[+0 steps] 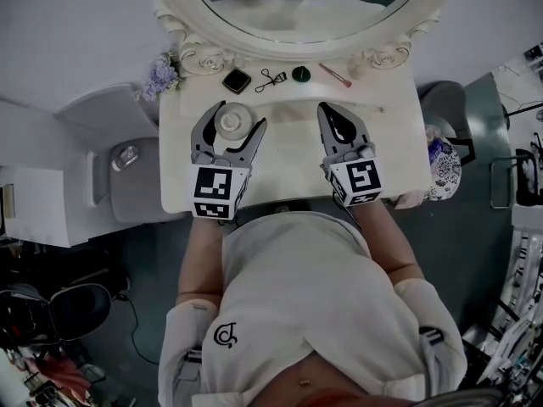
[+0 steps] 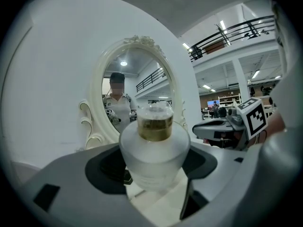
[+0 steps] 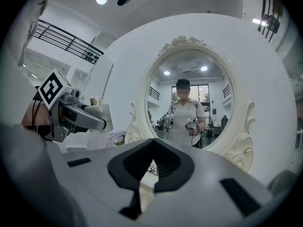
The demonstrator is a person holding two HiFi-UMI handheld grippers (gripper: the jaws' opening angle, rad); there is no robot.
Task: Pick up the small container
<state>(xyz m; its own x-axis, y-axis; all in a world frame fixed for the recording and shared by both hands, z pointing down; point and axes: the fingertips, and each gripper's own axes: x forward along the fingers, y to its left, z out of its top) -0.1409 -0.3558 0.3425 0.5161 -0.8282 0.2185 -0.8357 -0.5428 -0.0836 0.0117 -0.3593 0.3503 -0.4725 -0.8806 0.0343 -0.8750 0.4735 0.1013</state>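
Small container (image 1: 232, 121) clamped between jaws of left hand-held gripper (image 1: 242, 115); right hand-held gripper (image 1: 329, 113) closed, empty, alongside.

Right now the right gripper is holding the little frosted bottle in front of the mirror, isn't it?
No: the left gripper holds the little frosted bottle in front of the mirror, as the left gripper view shows. The right gripper holds nothing.

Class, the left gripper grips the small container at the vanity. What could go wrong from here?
1. The left gripper holds the small container by its smooth, rounded frosted body, so it may slip or tilt during the lift.
2. The black compact and eyelash curler lie just beyond the jaws, so a forward swing could knock them.
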